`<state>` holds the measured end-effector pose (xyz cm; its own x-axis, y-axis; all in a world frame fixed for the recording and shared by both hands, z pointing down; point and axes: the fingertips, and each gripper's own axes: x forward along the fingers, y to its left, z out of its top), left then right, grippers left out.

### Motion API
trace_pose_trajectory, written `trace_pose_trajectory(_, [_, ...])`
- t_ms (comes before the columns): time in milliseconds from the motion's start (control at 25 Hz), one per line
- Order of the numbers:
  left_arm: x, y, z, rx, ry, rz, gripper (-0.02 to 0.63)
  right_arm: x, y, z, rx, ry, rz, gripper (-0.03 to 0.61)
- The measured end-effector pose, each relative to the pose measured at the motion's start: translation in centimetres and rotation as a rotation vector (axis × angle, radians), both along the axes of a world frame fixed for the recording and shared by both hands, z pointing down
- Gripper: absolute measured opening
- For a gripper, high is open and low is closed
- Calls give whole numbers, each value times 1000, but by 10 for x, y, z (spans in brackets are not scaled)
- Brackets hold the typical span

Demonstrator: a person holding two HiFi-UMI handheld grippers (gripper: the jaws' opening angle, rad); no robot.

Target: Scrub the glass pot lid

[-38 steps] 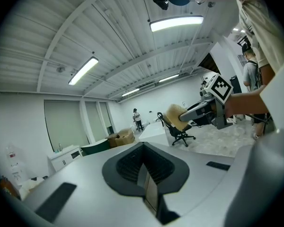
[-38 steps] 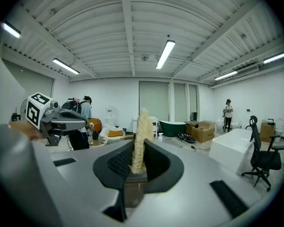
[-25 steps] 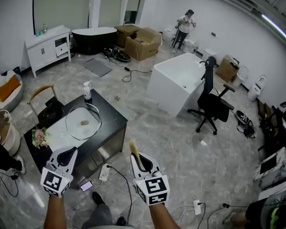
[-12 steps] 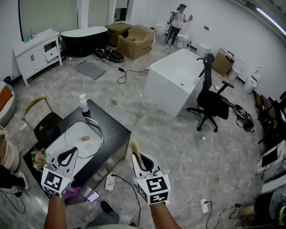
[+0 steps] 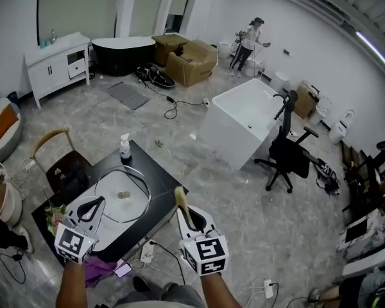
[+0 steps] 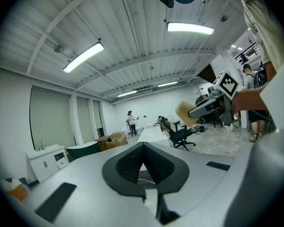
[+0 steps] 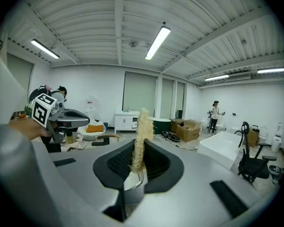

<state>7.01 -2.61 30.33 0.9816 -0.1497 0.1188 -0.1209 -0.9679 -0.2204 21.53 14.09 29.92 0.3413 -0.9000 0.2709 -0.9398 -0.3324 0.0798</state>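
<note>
The round glass pot lid [image 5: 122,196] lies flat on the black table [image 5: 160,178], with a small knob at its centre. My left gripper [image 5: 96,203] hovers over the table's near edge just left of the lid, shut and empty; its jaws [image 6: 143,167] meet with nothing between them. My right gripper [image 5: 185,212] is level with the table's right corner, shut on a tan loofah scrubber [image 5: 181,201] that sticks up past the fingers. In the right gripper view the scrubber [image 7: 142,136] stands upright between the closed jaws.
A soap pump bottle [image 5: 124,147] stands at the table's far edge. A flower bunch [image 5: 54,215] sits at the left corner. A wooden chair [image 5: 56,151] is left of the table. A purple cloth [image 5: 99,268], a phone and cables lie on the floor below. A white tub [image 5: 244,120] and an office chair [image 5: 287,151] stand to the right.
Both grippers have been carried toward the table, and the lid now lies closer in front of them. The left stays shut and the right keeps its hold on the scrubber.
</note>
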Motion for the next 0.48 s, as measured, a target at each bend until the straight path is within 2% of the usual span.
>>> trace_pose_trajectory(200, [-15,-26,1,-24,10,-54,15,-6,-34,-2,-14,9,-50,44])
trace_pose_trajectory(480, [-38,-64,-5,-5,3,-161,14,-4,-99,-10,-10,31,-171,44])
